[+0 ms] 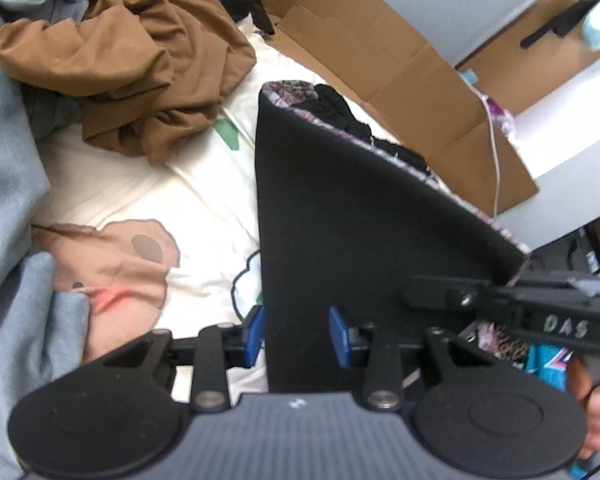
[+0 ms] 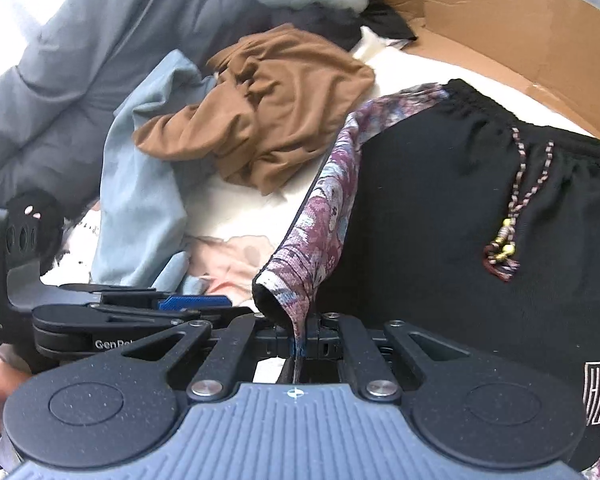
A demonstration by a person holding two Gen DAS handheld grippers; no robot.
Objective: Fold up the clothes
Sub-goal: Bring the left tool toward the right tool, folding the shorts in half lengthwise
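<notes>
Black trousers (image 2: 440, 208) with an elastic waistband, a beaded drawstring (image 2: 516, 208) and a purple floral side stripe (image 2: 324, 208) hang lifted over the bed. My right gripper (image 2: 300, 340) is shut on the stripe's edge near the hem. In the left wrist view the same trousers (image 1: 360, 208) show as a taut black sheet rising to the right. My left gripper (image 1: 297, 334) stands open at the sheet's lower left edge. Black cloth fills the gap between its blue pads (image 1: 256, 332), which do not press on it.
A crumpled brown garment (image 1: 140, 60) and a light blue one (image 2: 140, 184) lie on the cream bear-print sheet (image 1: 204, 200). A grey padded coat (image 2: 80, 64) lies at the left. An open cardboard box (image 1: 400, 64) borders the bed at the back right. A hand (image 1: 596, 412) grips the right tool.
</notes>
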